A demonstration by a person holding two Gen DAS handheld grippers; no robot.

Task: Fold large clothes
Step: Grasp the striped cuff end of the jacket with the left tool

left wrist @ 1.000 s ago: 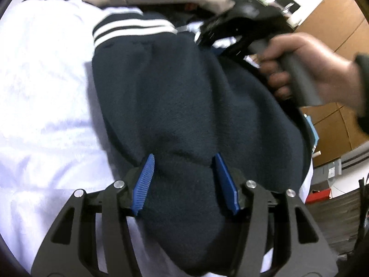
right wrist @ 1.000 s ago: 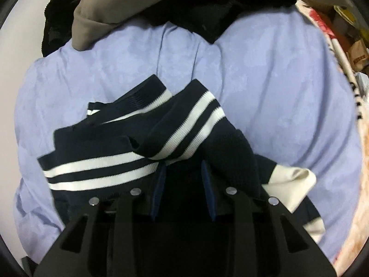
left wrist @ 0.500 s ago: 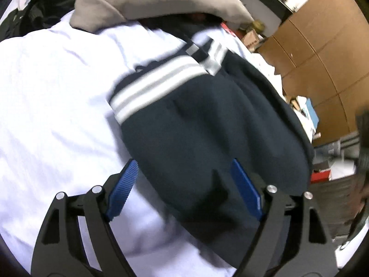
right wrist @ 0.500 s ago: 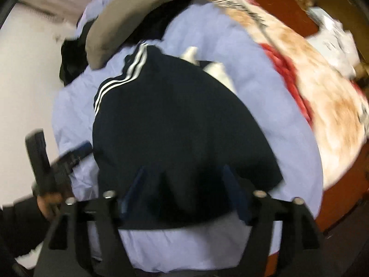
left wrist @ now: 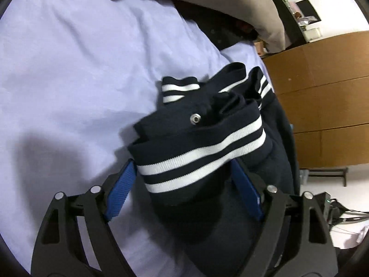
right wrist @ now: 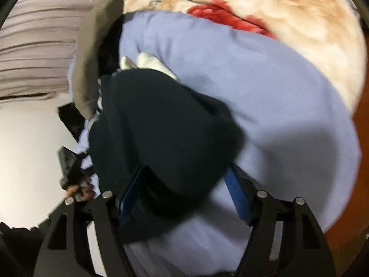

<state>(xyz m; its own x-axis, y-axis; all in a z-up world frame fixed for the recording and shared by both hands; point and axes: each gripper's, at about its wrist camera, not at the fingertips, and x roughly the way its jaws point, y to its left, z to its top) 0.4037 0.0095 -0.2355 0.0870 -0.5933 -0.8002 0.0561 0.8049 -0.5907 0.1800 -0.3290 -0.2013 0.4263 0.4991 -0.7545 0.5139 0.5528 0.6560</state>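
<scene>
The navy jacket (left wrist: 203, 143) lies bunched on the pale lavender sheet (left wrist: 69, 73), its bulk reaching back between the blue pads of both tools. The left gripper (left wrist: 182, 191) stands released, jaws wide and having just been opening, with the white-striped hem band (left wrist: 200, 159) lying between the pads; whether the right pad brushes the cloth cannot be told. Only this view shows the stripes clearly, a metal snap (left wrist: 195, 118) above the band, the tan cushion (left wrist: 219, 2) beyond and the wooden cabinets (left wrist: 322, 97) to the right. The right gripper (right wrist: 184, 196) is also released, jaws having just been opening, over the plain dark back of the jacket (right wrist: 161, 127). Its blurred view alone shows a hand (right wrist: 79, 189) on the other tool's handle at left, cream fabric (right wrist: 147, 63) at the jacket's far edge, and a floral blanket (right wrist: 276, 7) farther off.
</scene>
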